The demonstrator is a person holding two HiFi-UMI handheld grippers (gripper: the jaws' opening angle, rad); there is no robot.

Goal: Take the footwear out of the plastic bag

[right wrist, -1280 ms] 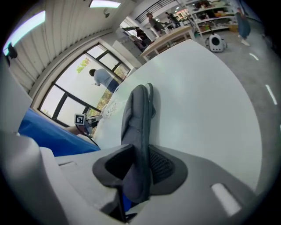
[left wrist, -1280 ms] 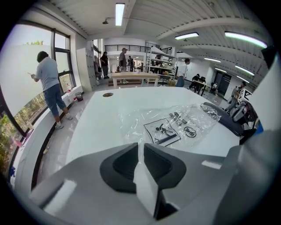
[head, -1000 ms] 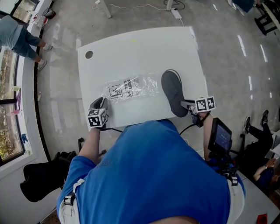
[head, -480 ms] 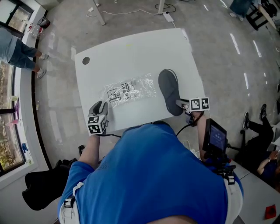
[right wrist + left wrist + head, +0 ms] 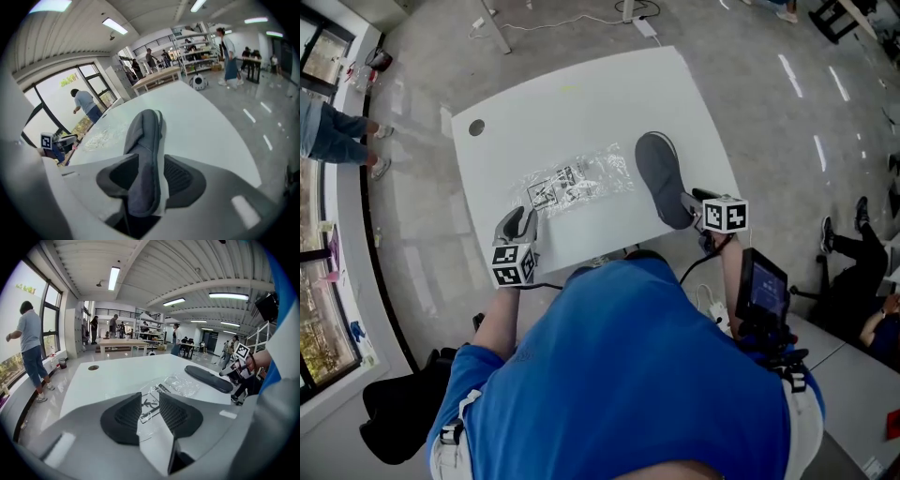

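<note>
Head view overhead; gripper views low across shared table [image 5: 581,103]

table top [image 5: 581,103]: white, smooth, hard, faint sheen | plastic bag [image 5: 577,183]: clear thin film, crinkled, glossy, glinting at the creases, black print | slipper [image 5: 661,178]: dark grey cloth, matt, soft, felt-like | floor [image 5: 422,216]: grey, polished, reflecting window light | shirt [image 5: 628,375]: blue cloth, matt, smooth weave

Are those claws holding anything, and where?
Nothing is gripped. Jaws have just been opening: near end of slipper lies loose in right gripper, edge of plastic bag in left gripper.
</note>
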